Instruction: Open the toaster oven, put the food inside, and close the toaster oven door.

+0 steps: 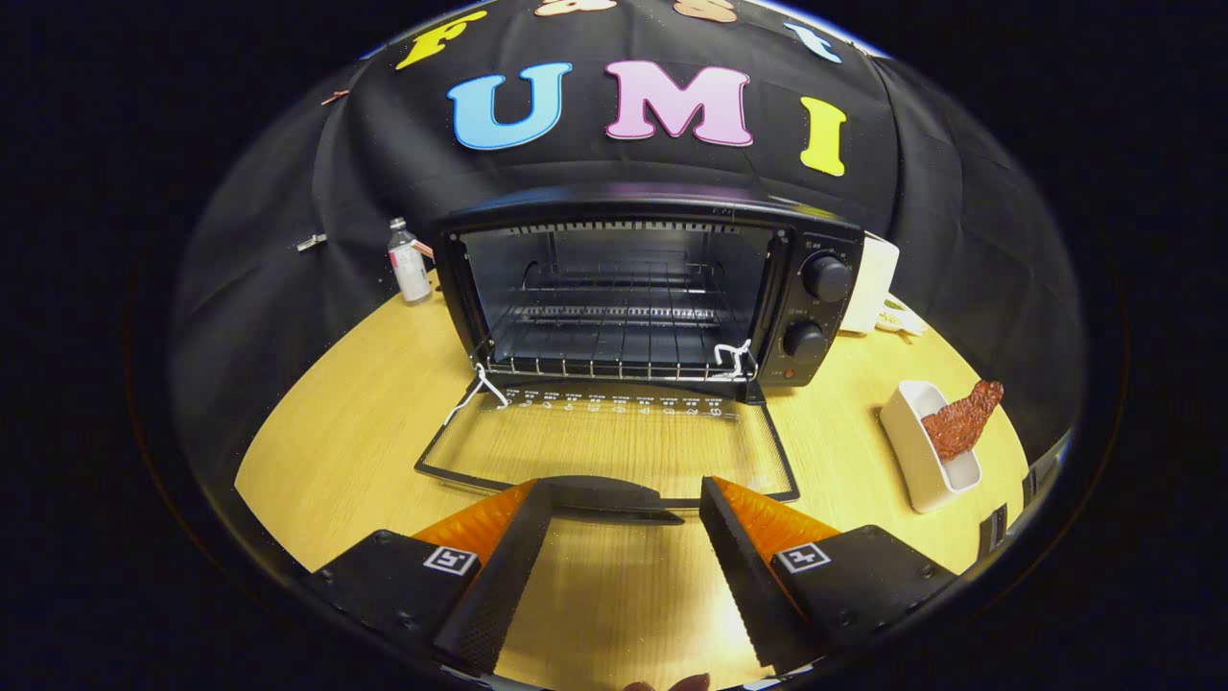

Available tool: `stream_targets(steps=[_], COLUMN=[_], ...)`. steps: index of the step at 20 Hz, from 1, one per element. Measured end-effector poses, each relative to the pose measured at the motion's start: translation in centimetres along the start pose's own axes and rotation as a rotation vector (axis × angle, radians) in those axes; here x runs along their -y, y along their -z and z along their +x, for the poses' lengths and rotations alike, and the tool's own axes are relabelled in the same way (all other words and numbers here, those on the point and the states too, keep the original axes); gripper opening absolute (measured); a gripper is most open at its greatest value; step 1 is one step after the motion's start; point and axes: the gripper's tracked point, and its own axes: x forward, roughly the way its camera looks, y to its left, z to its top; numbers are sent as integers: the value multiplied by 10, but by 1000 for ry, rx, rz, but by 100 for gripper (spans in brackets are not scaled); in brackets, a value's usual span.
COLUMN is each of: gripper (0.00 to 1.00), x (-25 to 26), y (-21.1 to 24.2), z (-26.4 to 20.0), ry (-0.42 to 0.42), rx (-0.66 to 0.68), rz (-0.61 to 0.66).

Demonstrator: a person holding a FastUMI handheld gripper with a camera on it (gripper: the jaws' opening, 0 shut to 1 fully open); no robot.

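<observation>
A black toaster oven (815, 317) stands on the wooden table with its glass door (614, 441) folded down flat toward me. Its cavity is bare except for the wire rack (614, 345). My gripper (625, 494) is open, fingers spread on either side of the door's black handle (604, 497), which lies just ahead of the tips. A reddish-brown piece of food (962, 420) leans in a white dish (916, 451) to the right of the oven, beyond my right finger.
A small white bottle (409, 262) stands left of the oven by the black cloth wall. A white box (871, 284) and some small items sit behind the oven's right side. The light wooden table (326, 432) stretches around the oven.
</observation>
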Motion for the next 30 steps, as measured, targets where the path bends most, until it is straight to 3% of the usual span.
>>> stream_targets(steps=[7,13,19,26,30], gripper=[97,99,98,96,82], x=[70,174,271,327,337], y=[-53,-73,-69,-36,-19], z=[-64,-85,-75,-29,-4], ry=[-68,35,159,176,156], rx=[147,217,230,156,115], rz=[42,130,237,337,373])
